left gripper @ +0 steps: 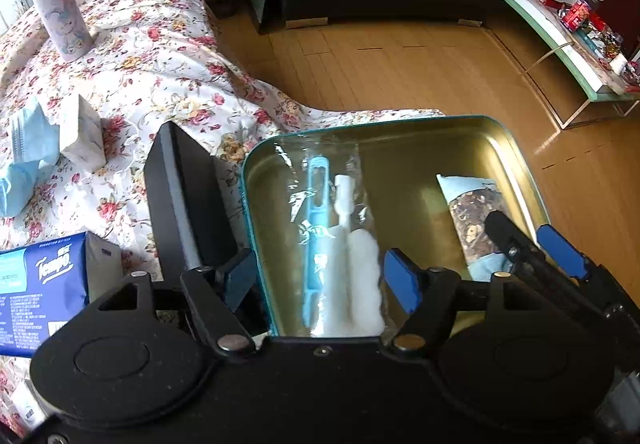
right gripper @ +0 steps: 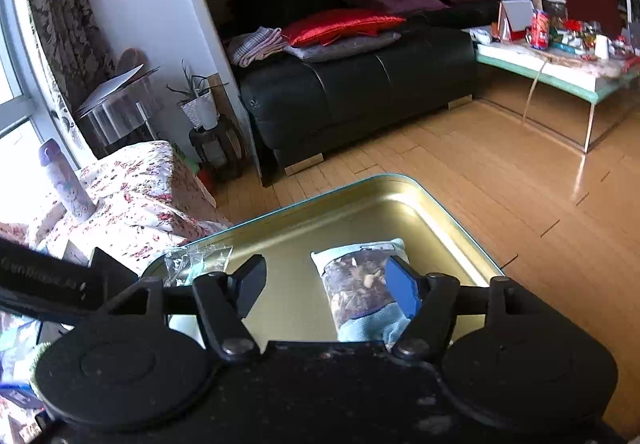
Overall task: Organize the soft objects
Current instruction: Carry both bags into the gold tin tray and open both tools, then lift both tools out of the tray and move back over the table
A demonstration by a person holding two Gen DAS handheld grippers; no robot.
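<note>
Gold-lined and teal-edged, the tin (left gripper: 516,172) is sitting at the edge of the floral quilt (left gripper: 160,64), and both grippers are hovering over it. The left gripper (left gripper: 320,276) is standing with its jaws released, straddling the clear brush pack (left gripper: 340,244), which is lying in the tin's nine o'clock half; the pads are not pressing on it. The right gripper (right gripper: 324,288) is likewise standing open above the snack pouch (right gripper: 360,280), which is lying at the tin's three o'clock side, its right pad just over the pouch's edge. By my reading, the placing step is finishing: both items are resting in the tin, let go.

Still waiting on the quilt are the masks (left gripper: 24,164) at nine o'clock in the left view, the small box (left gripper: 82,132) beside them, and the tissue pack (left gripper: 40,284) at eight o'clock. The next move probably calls for lifting clear without dragging the crinkly wrapper, then swinging left toward those.
</note>
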